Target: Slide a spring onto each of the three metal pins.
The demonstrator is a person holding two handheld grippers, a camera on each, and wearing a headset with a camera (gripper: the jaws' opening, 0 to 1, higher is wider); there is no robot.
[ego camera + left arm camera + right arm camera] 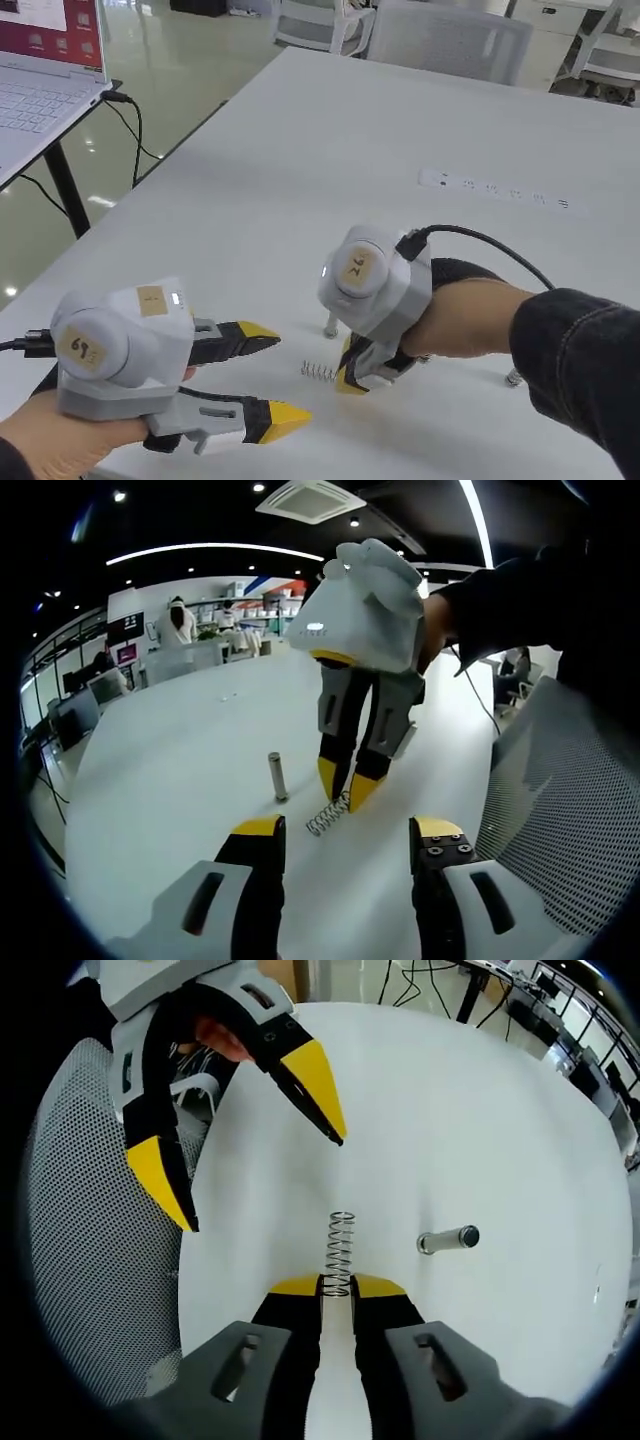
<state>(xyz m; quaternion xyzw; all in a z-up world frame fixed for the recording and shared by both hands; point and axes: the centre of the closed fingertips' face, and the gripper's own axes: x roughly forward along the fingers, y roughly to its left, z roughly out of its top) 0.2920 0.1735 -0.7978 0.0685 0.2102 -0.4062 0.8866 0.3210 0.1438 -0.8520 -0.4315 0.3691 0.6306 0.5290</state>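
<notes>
A small steel spring (318, 371) lies along the white table (300, 170), and my right gripper (350, 378) is shut on one end of it. In the right gripper view the jaws (338, 1287) pinch the spring's near end (341, 1250), and a metal pin (448, 1239) stands to its right. That pin (330, 325) stands upright just behind the right gripper. A second pin (513, 377) shows beside the dark sleeve. My left gripper (275, 375) is open a short way left of the spring, holding nothing. From the left gripper view (347, 828) I see spring (328, 815) and pin (277, 777).
A laptop (40, 70) sits on a side table at the far left, with a cable hanging from it. A white power strip (495, 188) lies at the back right of the table. Mesh chairs (450, 40) stand behind the far edge.
</notes>
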